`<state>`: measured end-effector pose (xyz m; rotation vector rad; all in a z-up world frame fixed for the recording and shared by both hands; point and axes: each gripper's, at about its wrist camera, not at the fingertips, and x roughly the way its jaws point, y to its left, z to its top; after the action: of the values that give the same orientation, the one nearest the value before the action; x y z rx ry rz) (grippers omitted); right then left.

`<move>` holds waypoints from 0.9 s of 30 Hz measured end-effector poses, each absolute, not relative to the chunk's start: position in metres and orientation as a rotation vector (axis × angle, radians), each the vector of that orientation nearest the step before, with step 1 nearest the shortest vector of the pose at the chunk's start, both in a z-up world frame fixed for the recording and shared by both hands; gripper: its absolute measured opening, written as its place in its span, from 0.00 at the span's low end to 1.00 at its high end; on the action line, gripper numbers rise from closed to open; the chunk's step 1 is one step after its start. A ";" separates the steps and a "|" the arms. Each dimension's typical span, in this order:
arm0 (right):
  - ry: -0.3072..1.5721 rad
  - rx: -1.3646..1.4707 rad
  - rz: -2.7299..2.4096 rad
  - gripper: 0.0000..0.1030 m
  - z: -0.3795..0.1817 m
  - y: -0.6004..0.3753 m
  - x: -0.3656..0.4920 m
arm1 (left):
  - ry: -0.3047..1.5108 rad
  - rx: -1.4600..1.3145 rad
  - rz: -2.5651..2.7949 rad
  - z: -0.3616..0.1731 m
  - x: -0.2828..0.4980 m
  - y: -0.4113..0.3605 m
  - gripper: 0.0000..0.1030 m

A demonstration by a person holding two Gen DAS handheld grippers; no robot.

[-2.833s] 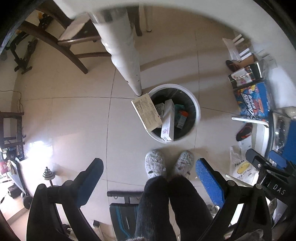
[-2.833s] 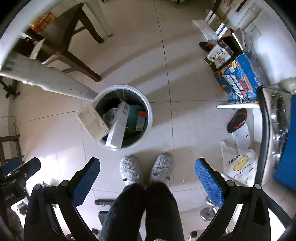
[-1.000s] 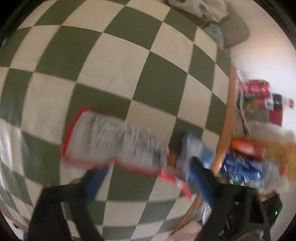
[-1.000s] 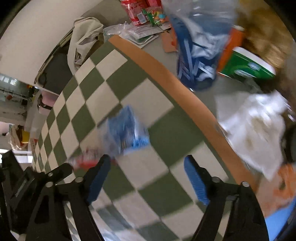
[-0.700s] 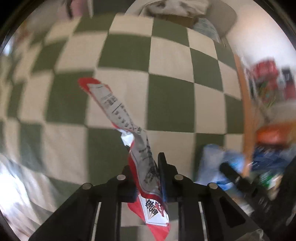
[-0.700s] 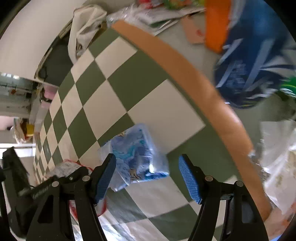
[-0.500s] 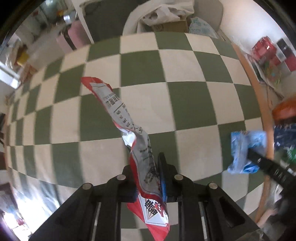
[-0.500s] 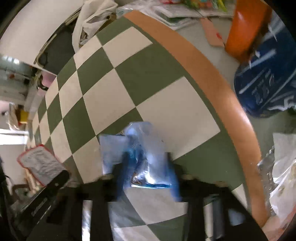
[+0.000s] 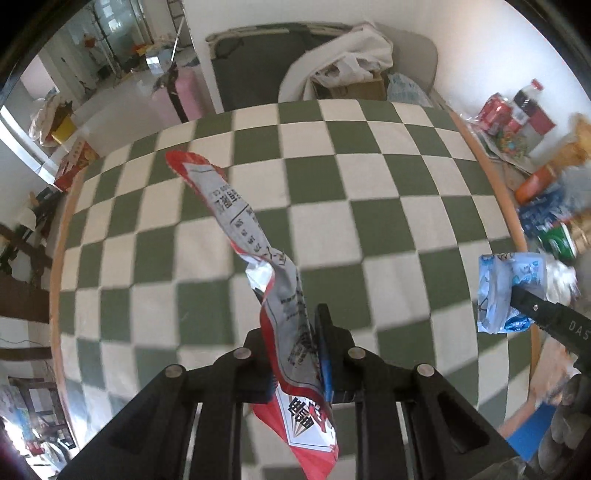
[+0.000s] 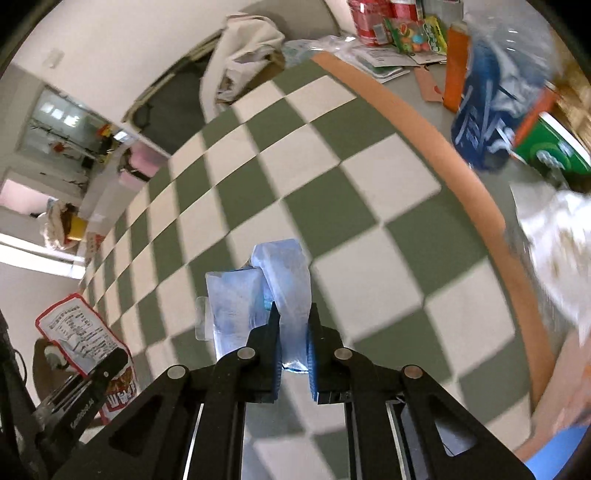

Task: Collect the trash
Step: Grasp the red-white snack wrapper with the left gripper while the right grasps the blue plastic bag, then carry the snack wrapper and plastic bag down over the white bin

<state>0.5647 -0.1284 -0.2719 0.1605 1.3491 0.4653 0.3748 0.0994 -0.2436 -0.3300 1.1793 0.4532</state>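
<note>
Pinching a long red-and-silver snack wrapper (image 9: pixel 284 317) between closed jaws, the left gripper (image 9: pixel 295 354) holds it above the green-and-white checkered tablecloth (image 9: pixel 369 177); the wrapper twists upward from the fingers and its red end hangs below them. The left wrist view alone shows the wrapper's printed side running away from the camera, and at its right edge the right gripper's black finger against a crumpled blue plastic packet (image 9: pixel 509 291).

From the right wrist view, the right gripper (image 10: pixel 293 347) is clamped narrowly on that blue packet (image 10: pixel 258 302), which folds up out of the jaws, clear of the cloth. Only this view shows the red-bordered wrapper (image 10: pixel 79 332) face-on at lower left, with the left gripper's dark body in front of it.

Beyond the cloth's tan border (image 10: pixel 424 125) the right wrist view shows clutter on the bare table: a blue bag (image 10: pixel 484 122), a green carton (image 10: pixel 550 151), an orange upright pack (image 10: pixel 454 66) and candy packets (image 10: pixel 410 29). No bin appears in either view. A white cloth (image 9: pixel 347 62) is draped over a chair behind the table.
</note>
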 end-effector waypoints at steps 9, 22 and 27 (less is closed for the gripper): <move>1.282 0.153 0.543 0.10 -0.224 -0.147 0.356 | 1.094 -0.324 0.378 -0.221 0.191 0.088 0.14; 1.498 0.122 0.527 0.10 -0.272 -0.176 0.079 | 1.274 -0.485 0.313 -0.283 -0.007 0.076 0.14; 1.605 0.083 0.514 0.10 -0.330 -0.185 0.039 | 1.355 -0.606 0.325 -0.343 -0.037 0.070 0.14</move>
<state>0.0387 -0.1852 -0.3296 0.0830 1.6050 0.5140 -0.0369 0.0695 -0.3432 -0.6055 1.3547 0.3254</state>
